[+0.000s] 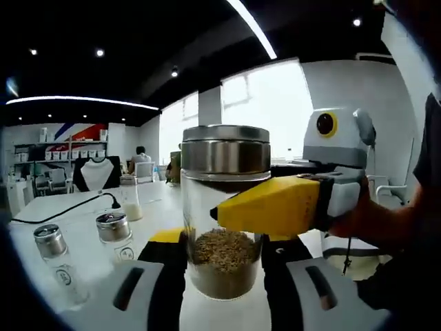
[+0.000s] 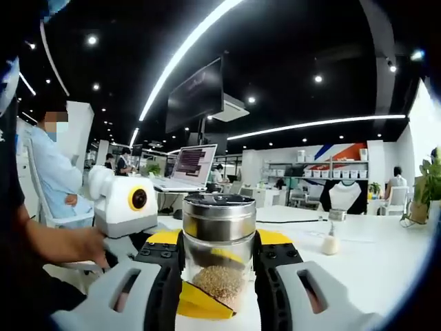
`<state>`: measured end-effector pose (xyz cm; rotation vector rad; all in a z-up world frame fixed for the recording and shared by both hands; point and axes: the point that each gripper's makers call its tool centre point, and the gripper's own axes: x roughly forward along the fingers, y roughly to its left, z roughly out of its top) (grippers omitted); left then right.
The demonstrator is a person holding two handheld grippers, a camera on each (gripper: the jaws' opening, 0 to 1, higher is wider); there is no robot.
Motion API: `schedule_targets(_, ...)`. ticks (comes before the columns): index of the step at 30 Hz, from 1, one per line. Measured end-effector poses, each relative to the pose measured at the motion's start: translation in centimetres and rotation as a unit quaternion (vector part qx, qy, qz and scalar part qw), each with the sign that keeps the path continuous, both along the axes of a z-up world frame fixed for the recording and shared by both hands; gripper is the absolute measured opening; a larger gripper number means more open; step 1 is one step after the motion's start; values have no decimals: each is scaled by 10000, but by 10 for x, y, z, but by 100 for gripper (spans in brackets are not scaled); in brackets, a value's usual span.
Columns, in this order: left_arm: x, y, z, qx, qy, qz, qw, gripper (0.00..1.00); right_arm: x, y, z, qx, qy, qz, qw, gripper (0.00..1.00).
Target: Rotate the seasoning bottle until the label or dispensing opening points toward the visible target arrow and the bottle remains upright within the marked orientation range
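Both grippers are on the bottle [image 1: 224, 214]. In the left gripper view the left gripper [image 1: 224, 276] has its black fingers [image 1: 164, 276] on either side of the glass at the level of the grain fill, seemingly pressed against it. In the right gripper view the right gripper [image 2: 219, 272] does the same from the opposite side, its fingers [image 2: 164, 269] tight to the glass just under the steel lid [image 2: 219, 215]. Each gripper's yellow nose crosses the other's view in front of or behind the glass.

The bottle stands upright on the white table [image 1: 83, 207], near the edge closest to the person. It is a clear glass jar, roughly a third full of seeds or spice, with a wide metal cap. Judged from this, it is stiff, smooth and slippery, fairly light, and breakable if squeezed hard or tipped. The straight glass wall below the cap is the best place to hold it; the polished cap would slip. No label, opening or target arrow can be made out, so how far it needs turning is unclear.

Two small shakers [image 1: 55, 258] stand toward the table's left side, with a black cable [image 1: 62, 215] beyond them.
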<state>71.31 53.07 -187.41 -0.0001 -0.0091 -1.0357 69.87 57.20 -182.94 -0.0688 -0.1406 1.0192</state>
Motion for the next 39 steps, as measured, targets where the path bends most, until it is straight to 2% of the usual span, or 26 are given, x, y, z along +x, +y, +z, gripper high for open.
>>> schedule_targets(1, -1, 0, 0, -41, 25, -47, 10000, 46, -3, 1, 0, -2, -68, 121, 9999, 37)
schedule_targets(3, -1, 0, -1, 52, -48, 56, 10000, 45, 0, 1, -1, 10, 18, 37, 10000, 37)
schedule_targets(5, 6, 4, 1, 263, -280, 416, 9984, 44, 5, 1, 0, 25, 26, -67, 10000, 38)
schedule_targets(8, 16, 9, -2, 528, -366, 900, 9939, 44, 12, -1, -2, 60, 120, -315, 9994, 37)
schedule_targets(13, 28, 16, -6, 487, -218, 1435, 9882, 44, 22, 0, -6, -55, 36, -817, 9966, 37)
schedule_targets(14, 33, 21, -9, 416, -31, 1789, 9830, 44, 26, 0, -8, -81, 58, -1078, 9941, 37)
schedule_targets(16, 38, 24, -12, 464, 6, 2123, 9761, 44, 30, -1, -11, -51, 117, -1355, 9907, 37)
schedule_targets(21, 39, 22, -16, 510, -54, 2394, 9696, 44, 35, -3, -19, 36, 340, -1764, 9837, 37)
schedule_targets(23, 40, 23, -17, 632, -215, 2521, 9654, 44, 36, -6, -20, 99, 447, -1832, 9820, 36)
schedule_targets(25, 40, 22, -18, 650, -204, 2460, 9669, 44, 36, -7, -22, 71, 513, -1864, 9811, 36)
schedule_targets(27, 36, 16, -15, 459, -121, 2124, 9760, 44, 37, -10, -22, 99, 522, -1808, 9821, 35)
schedule_targets(29, 34, 14, -9, 279, -122, 1819, 9828, 46, 34, -7, -18, 116, 458, -1524, 9872, 35)
schedule_targets(32, 28, 11, -6, 191, -64, 1303, 9913, 48, 28, -5, -15, 62, 390, -1262, 9912, 35)
schedule_targets(36, 24, 16, -2, 71, -93, 953, 9954, 49, 18, 6, -10, 14, 216, -832, 9963, 35)
schedule_targets(39, 17, 17, 1, 14, -147, 584, 9982, 48, 11, 9, -6, 339, 421, -363, 9979, 35)
